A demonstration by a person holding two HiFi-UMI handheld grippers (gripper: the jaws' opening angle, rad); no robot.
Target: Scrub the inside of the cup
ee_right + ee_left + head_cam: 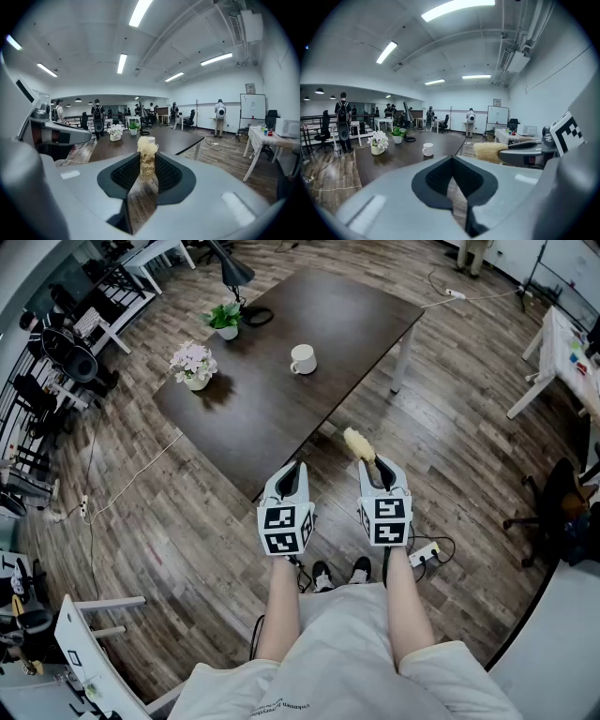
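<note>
A white cup with a handle stands near the middle of the dark table, well ahead of both grippers; it also shows small in the left gripper view. My right gripper is shut on a pale yellow loofah scrubber, which sticks up between its jaws. My left gripper is shut with nothing in it, its jaws meeting. Both hang over the wooden floor short of the table's near corner.
Two small flower pots and a black lamp stand on the table's far left. A power strip and cables lie on the floor by my feet. White desks, chairs and several people are further off.
</note>
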